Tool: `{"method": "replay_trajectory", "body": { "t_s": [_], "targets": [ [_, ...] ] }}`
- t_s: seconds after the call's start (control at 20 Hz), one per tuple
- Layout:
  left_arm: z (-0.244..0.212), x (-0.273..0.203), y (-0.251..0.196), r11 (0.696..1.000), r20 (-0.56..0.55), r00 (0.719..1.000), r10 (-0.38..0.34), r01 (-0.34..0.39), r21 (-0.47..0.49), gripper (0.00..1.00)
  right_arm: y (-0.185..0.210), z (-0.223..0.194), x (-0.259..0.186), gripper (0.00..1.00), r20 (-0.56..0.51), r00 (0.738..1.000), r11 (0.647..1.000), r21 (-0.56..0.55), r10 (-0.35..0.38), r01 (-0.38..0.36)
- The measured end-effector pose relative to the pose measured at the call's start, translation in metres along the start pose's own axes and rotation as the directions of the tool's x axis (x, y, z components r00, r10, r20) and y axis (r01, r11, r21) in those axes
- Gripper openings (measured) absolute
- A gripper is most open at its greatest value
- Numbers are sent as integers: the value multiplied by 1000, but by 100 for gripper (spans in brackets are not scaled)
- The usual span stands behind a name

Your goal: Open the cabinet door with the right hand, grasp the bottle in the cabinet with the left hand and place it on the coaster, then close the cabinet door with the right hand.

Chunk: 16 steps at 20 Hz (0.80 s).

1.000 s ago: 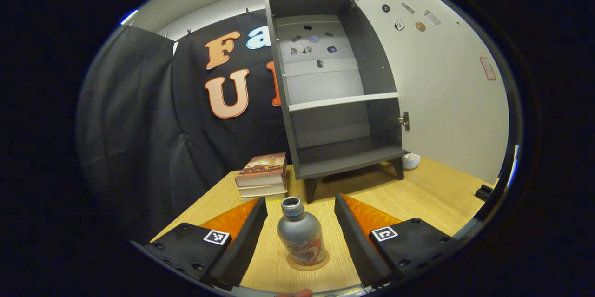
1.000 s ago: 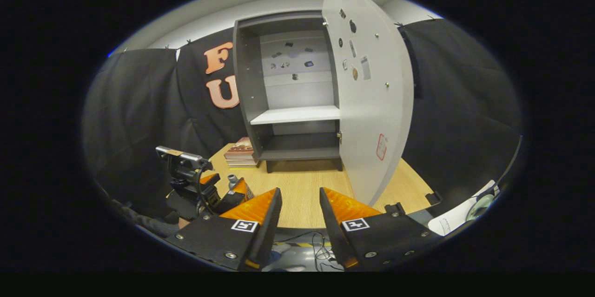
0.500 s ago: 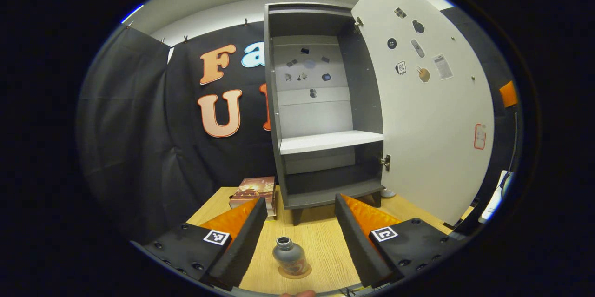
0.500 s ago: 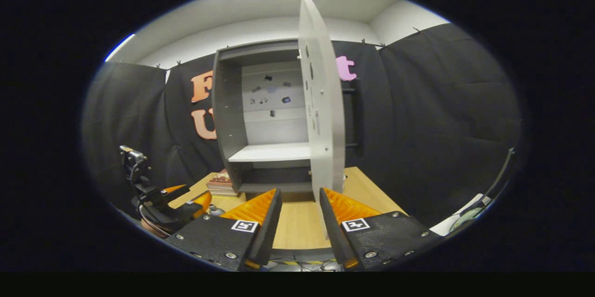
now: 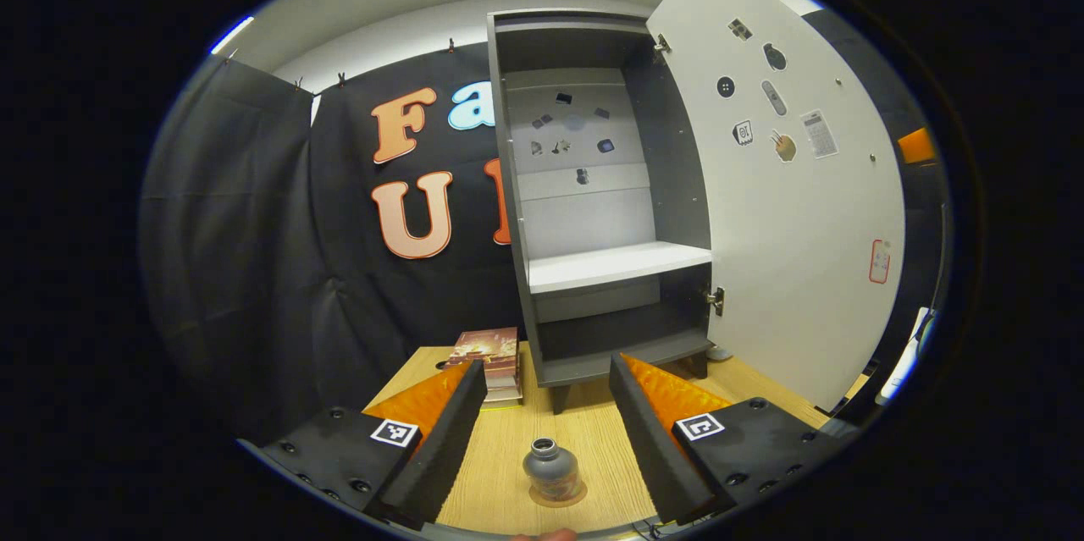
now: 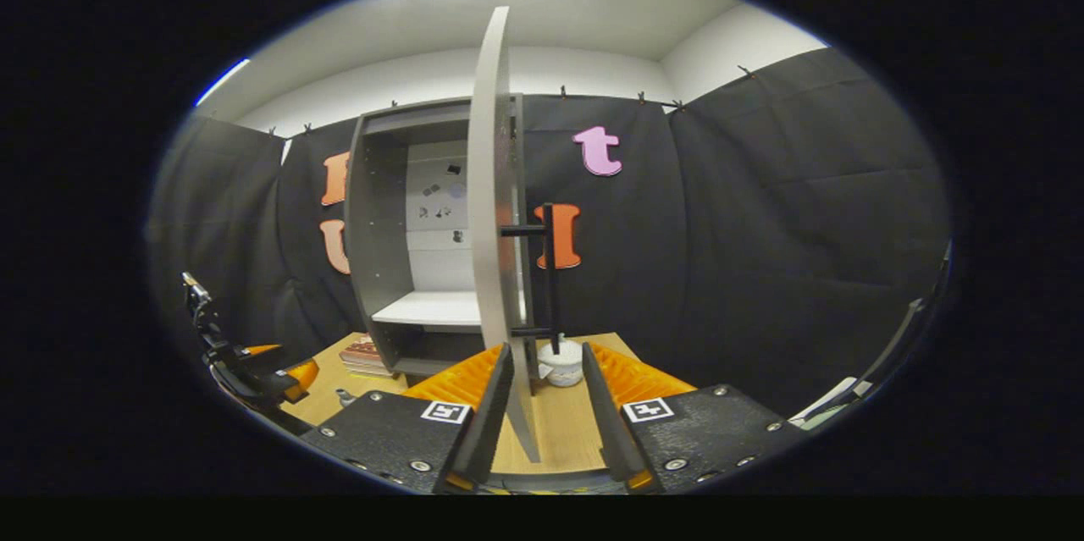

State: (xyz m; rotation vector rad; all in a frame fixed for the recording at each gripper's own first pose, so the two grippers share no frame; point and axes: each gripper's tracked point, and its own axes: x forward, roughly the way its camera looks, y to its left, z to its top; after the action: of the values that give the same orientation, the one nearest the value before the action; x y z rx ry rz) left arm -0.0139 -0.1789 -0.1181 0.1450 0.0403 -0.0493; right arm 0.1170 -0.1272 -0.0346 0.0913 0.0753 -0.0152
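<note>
Grey metal bottle upright on round cork coaster, in front of the open grey cabinet.
Left gripper jaws open above bottle; right gripper jaws open, straddling the white door edge.

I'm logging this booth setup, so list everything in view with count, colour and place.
bottle: 1, silver-grey, upright on the coaster, between the left tool's fingers
coaster: 1, brown, on the table
cabinet: 1, dark grey, pale shelf, on the table
cabinet door: 1, pale, open, stickers inside
door handle: 1, black bar, outer face
books: small stack, left of the cabinet
table: 1, light wood
left tool: open, apart from the bottle
right tool: open, door edge between its fingers
</note>
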Motion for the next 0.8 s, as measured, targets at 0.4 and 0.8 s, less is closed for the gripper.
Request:
{"method": "replay_trajectory", "body": {
  "t_s": [0.4, 0.8],
  "targets": [
    [1, -2, 14, 999, -13, 999, 42, -42, 4, 95, -5, -3, 27, 51, 4, 999, 999, 37, 39, -39],
    [-6, -6, 35, 997, -35, 997, 74, -74, 6, 95, 23, -3, 28, 60, 27, 996, 996, 10, 83, -83]
  ]
}}
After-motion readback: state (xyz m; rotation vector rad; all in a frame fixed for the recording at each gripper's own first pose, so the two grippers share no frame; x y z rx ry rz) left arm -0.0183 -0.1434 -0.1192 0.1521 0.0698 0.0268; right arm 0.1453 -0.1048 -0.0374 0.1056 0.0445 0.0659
